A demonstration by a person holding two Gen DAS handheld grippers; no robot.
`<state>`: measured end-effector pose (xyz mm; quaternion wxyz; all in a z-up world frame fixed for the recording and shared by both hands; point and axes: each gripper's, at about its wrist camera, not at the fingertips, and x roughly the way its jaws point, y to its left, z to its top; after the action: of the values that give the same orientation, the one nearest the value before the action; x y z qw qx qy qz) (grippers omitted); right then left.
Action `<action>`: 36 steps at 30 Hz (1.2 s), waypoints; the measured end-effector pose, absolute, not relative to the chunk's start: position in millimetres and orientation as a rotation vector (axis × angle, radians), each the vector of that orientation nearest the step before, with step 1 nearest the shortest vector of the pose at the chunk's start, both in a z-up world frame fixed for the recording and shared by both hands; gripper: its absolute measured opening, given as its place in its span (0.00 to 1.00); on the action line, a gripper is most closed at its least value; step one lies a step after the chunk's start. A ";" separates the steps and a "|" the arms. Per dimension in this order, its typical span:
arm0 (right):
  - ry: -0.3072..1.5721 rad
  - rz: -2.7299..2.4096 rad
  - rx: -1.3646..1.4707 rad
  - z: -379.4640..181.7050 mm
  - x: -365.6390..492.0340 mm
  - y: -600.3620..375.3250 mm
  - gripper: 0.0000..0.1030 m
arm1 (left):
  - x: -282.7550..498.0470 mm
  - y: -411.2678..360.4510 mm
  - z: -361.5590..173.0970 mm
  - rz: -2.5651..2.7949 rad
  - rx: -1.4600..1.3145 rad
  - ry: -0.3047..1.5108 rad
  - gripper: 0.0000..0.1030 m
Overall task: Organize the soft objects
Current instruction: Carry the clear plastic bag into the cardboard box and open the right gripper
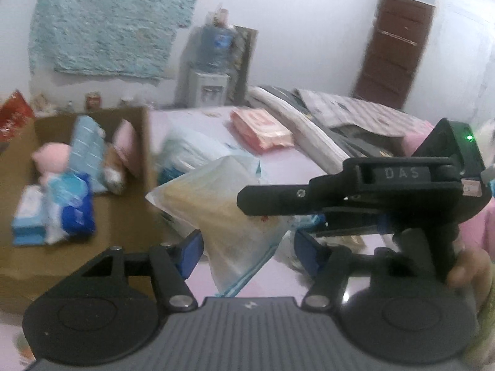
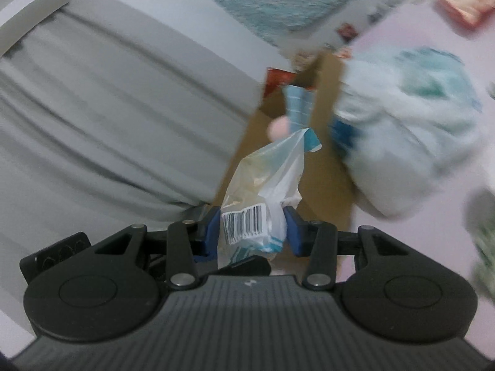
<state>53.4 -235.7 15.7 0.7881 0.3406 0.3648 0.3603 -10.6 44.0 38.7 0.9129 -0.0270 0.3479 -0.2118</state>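
Cardboard box (image 1: 18,167) is sitting at far left of the left wrist view, holding a pink plush (image 1: 51,156) and blue tissue packs (image 1: 75,210), probably the collection point for soft items. Right of it, a translucent plastic bag (image 1: 222,213) is hanging above the pink surface. The left hand-held gripper (image 1: 247,252) is straddling its lower part; blur is hiding whether the blue pads are pressing it. Further right, the right hand-held gripper (image 1: 269,208) is clamping the bag's barcode end (image 2: 246,221), seemingly bearing its weight for transfer to the box.
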 end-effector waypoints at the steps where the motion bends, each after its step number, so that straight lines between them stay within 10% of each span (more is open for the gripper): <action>1: 0.781 0.793 0.720 21.3 62.7 -226.8 0.41 | -5.2 51.3 43.4 -0.420 -0.056 0.720 0.62; 19: 0.846 0.669 0.424 0.5 223.9 -107.7 0.45 | 161.3 125.1 2.4 -0.177 -0.011 0.957 0.63; 36: 0.702 0.739 0.613 34.7 163.2 -202.5 0.52 | 165.3 136.0 3.3 -0.171 -0.143 0.988 0.64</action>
<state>163.2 -202.5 34.7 0.8283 0.2886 0.3309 0.3481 165.3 136.0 3.3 0.8746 -0.0683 0.4731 -0.0819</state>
